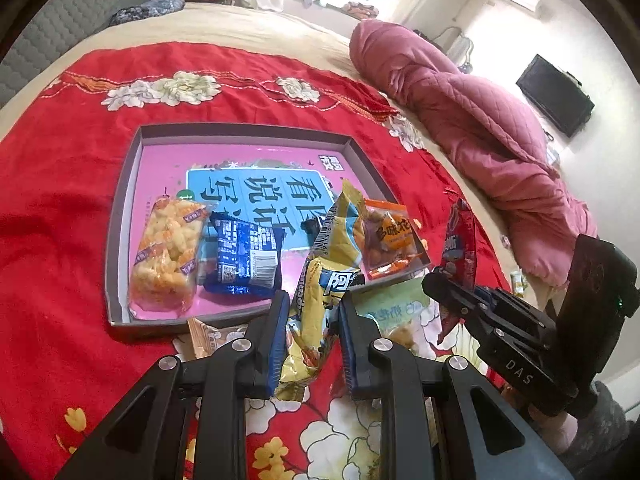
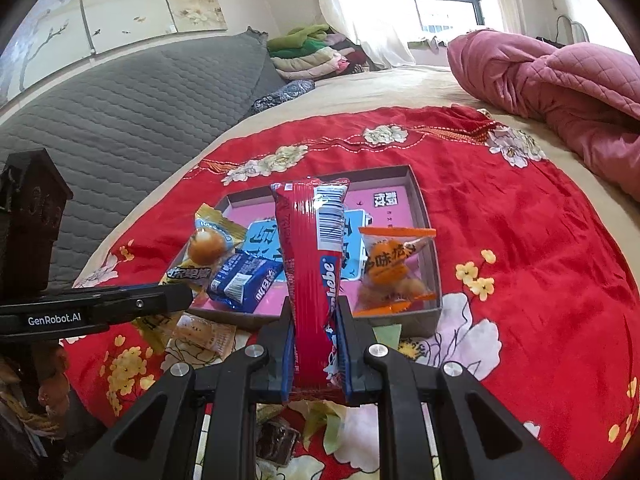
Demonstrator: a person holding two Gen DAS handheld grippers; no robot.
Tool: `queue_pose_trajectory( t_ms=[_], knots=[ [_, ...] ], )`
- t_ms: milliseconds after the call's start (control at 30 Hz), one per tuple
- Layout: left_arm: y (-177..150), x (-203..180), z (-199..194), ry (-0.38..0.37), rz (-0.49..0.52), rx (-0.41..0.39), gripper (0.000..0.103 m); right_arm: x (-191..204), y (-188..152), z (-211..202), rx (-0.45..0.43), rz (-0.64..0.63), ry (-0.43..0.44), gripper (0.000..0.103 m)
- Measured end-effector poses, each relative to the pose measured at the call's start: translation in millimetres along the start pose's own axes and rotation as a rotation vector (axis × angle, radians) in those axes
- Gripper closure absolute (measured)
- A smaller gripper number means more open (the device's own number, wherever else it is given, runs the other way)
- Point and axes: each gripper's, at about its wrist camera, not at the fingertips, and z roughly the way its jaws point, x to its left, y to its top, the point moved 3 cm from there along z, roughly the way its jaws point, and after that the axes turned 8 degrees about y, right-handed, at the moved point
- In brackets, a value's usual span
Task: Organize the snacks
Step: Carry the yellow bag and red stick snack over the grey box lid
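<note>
A shallow grey box with a pink printed floor (image 1: pixel 240 130) lies on the red flowered cloth. In it are a clear packet of puffed crackers (image 1: pixel 168 256), a blue packet (image 1: pixel 244 260) and an orange packet (image 1: pixel 390 240). My left gripper (image 1: pixel 316 300) is shut on a yellow packet (image 1: pixel 332 248), held over the box's near edge. My right gripper (image 2: pixel 315 308) is shut on a long red packet (image 2: pixel 316 260) that stands upright in front of the box (image 2: pixel 424 208). The right gripper (image 1: pixel 440 276) shows at the right in the left wrist view. The left gripper (image 2: pixel 184 294) shows at the left in the right wrist view.
Loose packets lie on the cloth before the box: a tan one (image 1: pixel 212 336), a pale green one (image 1: pixel 392 312) and a dark one (image 2: pixel 276 440). A pink quilt (image 1: pixel 480 120) is bunched at the right. A grey padded headboard (image 2: pixel 140 112) and folded clothes (image 2: pixel 312 52) stand behind.
</note>
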Motion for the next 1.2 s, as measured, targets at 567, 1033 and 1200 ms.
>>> queue_pose_trajectory(
  t_ms=[567, 1033, 1200],
  knots=[
    [19, 1, 5, 0.006, -0.048, -0.027, 0.079, 1, 15, 5, -0.036, 0.009, -0.003, 0.085],
    [30, -4, 24, 0.004, -0.076, -0.009, 0.079, -4, 22, 18, -0.037, 0.013, -0.011, 0.085],
    [32, -2, 30, 0.007, -0.094, 0.0, 0.079, -4, 24, 24, -0.029, 0.012, -0.012, 0.085]
  ],
)
